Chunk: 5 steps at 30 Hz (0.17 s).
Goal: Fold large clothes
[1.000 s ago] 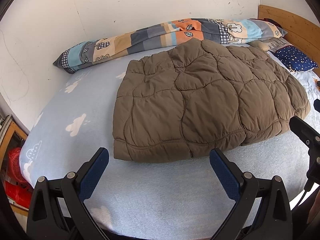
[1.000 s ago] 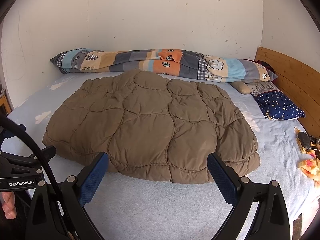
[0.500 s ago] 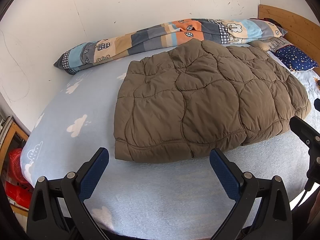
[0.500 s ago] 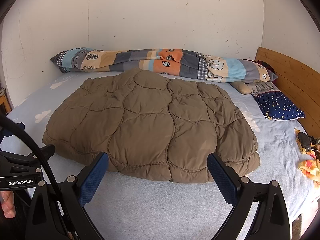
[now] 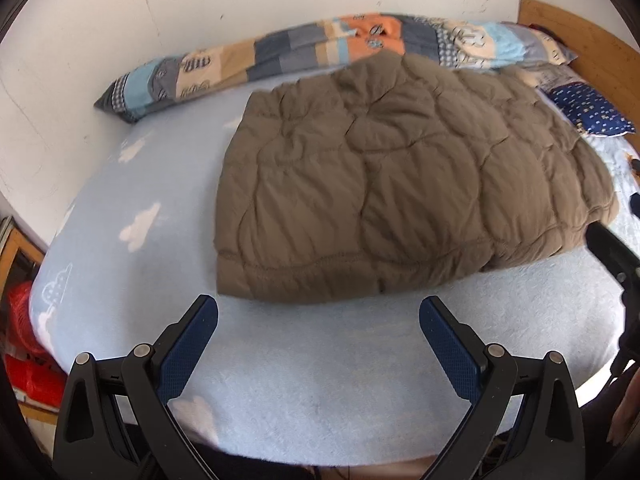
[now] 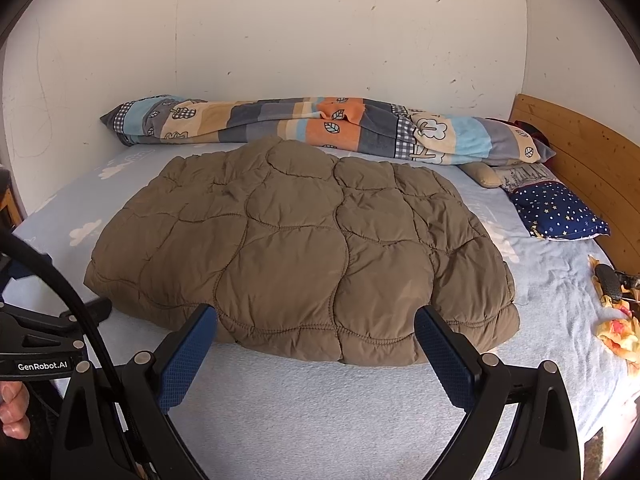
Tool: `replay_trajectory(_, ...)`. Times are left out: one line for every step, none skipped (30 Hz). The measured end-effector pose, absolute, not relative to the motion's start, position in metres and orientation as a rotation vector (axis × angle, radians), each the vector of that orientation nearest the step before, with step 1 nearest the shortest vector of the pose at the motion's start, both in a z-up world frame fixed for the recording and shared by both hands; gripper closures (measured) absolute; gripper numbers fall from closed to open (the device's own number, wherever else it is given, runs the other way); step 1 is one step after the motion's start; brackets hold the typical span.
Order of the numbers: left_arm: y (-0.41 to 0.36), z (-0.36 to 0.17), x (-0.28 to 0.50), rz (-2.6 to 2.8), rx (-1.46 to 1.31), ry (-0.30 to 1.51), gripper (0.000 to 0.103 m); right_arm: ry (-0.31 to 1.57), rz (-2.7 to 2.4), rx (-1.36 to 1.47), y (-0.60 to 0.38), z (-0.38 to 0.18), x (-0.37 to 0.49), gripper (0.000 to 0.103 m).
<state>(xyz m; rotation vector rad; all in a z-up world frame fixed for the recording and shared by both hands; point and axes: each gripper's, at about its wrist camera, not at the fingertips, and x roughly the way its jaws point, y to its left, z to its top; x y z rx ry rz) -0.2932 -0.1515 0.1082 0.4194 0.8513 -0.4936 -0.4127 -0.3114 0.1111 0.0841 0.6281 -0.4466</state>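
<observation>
While both grippers [image 5: 318,322] [image 6: 316,332] gape, jacket [image 6: 300,248] hem seemingly lies just ahead.

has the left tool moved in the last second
Yes. In the left wrist view the jacket and patterned quilt have slid right and lower and blurred, so the open left tool has swung left.

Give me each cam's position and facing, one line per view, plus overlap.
Left wrist: on the left hand-held gripper, jaws open, facing the brown quilted jacket from its left end; other tool at right edge.
Right wrist: on the right hand-held gripper, jaws open, facing the jacket's near edge; fingers at lower left.
Shared: jacket, patchwork blanket, headboard.
</observation>
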Motion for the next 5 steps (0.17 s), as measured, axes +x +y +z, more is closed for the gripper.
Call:
replay_trajectory(-0.1494, 0.1080, -0.2912, -0.479, 0.413, 0.852, 0.002, 0.628, -0.447, 0.081, -0.3112, 0.1110, -0.4126, 0.002)
replay_trajectory(-0.1478, 0.1082, -0.2896, -0.479, 0.405, 0.854, 0.002, 0.630, -0.449, 0.076, -0.3111, 0.1108, -0.4121, 0.002)
replay_trajectory(-0.1462, 0.1086, -0.2881, -0.478, 0.398, 0.857, 0.002, 0.632, -0.449, 0.073, -0.3111, 0.1105, -0.4118, 0.002)
replay_trajectory(-0.1450, 0.1085, -0.2873, -0.477, 0.395, 0.858, 0.002, 0.632, -0.450, 0.071, -0.3111, 0.1106, -0.4117, 0.002)
replay_trajectory(-0.1445, 0.1080, -0.2870, -0.472, 0.397, 0.858, 0.002, 0.631, -0.452, 0.070, -0.3111, 0.1110, -0.4120, 0.002)
